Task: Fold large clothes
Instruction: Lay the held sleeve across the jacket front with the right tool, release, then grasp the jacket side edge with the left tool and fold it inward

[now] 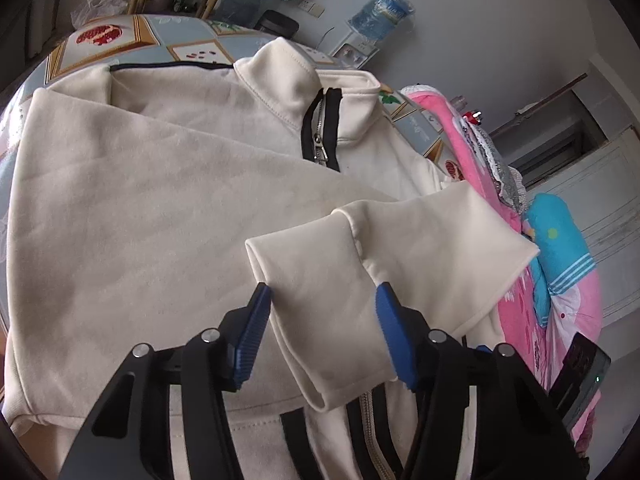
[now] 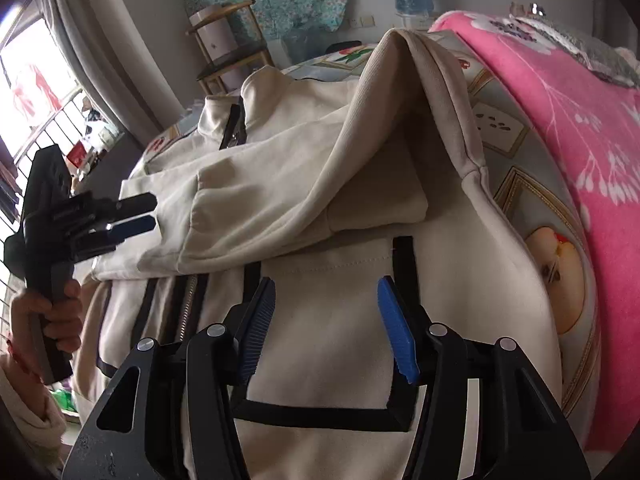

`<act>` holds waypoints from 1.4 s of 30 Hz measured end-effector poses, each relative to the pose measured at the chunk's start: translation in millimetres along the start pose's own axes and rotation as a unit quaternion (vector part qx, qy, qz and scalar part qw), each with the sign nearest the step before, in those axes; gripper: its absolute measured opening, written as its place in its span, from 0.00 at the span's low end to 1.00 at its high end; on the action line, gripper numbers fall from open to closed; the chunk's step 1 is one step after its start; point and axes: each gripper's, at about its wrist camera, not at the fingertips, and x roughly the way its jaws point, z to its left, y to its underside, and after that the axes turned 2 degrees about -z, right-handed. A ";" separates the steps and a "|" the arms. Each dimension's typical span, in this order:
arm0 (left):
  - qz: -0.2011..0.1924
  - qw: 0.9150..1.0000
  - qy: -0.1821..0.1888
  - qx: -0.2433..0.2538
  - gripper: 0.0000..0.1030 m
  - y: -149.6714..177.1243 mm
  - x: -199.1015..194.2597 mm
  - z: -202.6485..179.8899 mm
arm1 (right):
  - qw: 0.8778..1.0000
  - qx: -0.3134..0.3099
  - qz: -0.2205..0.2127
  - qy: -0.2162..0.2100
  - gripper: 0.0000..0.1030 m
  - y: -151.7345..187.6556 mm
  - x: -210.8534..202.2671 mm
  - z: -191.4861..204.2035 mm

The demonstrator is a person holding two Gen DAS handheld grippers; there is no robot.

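In the right wrist view, a hand (image 2: 52, 316) at far left holds the left tool (image 2: 136, 214), its blue pads spread beside a folded sleeve (image 2: 256, 204). The cream jacket (image 2: 320, 320) (zip collar at upper centre) lies across the bed (image 2: 520, 184). The right tool (image 2: 326, 320) hangs spread above its black-trimmed pocket (image 2: 320, 416), gripping nothing. A pink blanket (image 2: 580, 120) fills the right.

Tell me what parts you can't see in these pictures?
- Left wrist view: the jacket's bottom hem, hidden behind the left gripper.
- Right wrist view: the pocket's lower corners, hidden behind the right gripper.
- Both views: the bed's edges, cut off.
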 end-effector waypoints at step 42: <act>-0.132 0.981 -0.138 0.035 0.13 -12.2 -114.3 55.6 | 0.999 -0.017 -0.004 0.036 0.48 9.7 12.8 -2.7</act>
